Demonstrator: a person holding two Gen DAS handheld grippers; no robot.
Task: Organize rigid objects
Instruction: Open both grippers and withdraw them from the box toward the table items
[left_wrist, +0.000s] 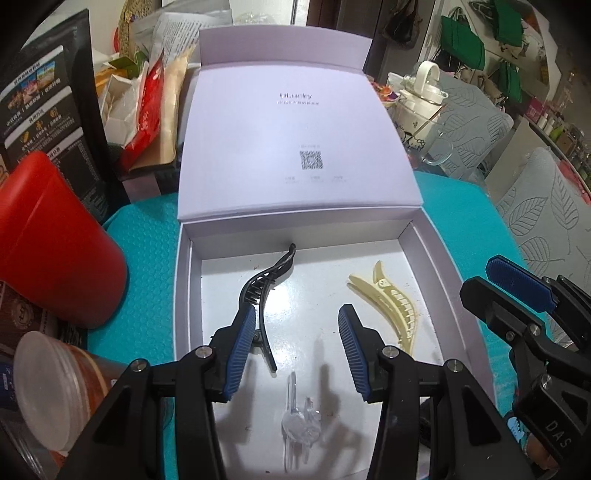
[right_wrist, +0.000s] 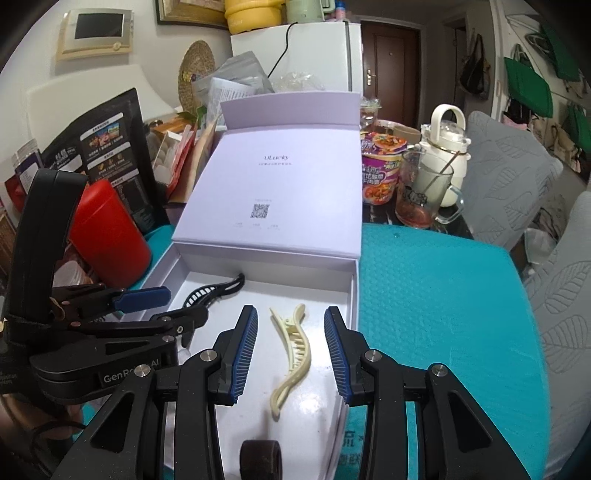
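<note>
two clips (left_wrist: 384, 306) (left_wrist: 264, 291) lengthwise in box (left_wrist: 439, 266)

My home, lived-in: white fridge (right_wrist: 295, 55), brown front door (right_wrist: 389, 70), kettle (right_wrist: 445, 147), instant noodle cup (right_wrist: 380, 166), tote bags (right_wrist: 528, 86) on wall, cluttered table (right_wrist: 443, 295).

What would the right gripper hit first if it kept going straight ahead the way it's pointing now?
Probably the cream hair clip: it lies on the box floor between the open right gripper fingers. Beyond it stands the box's back wall, though depth is hard to judge.
</note>
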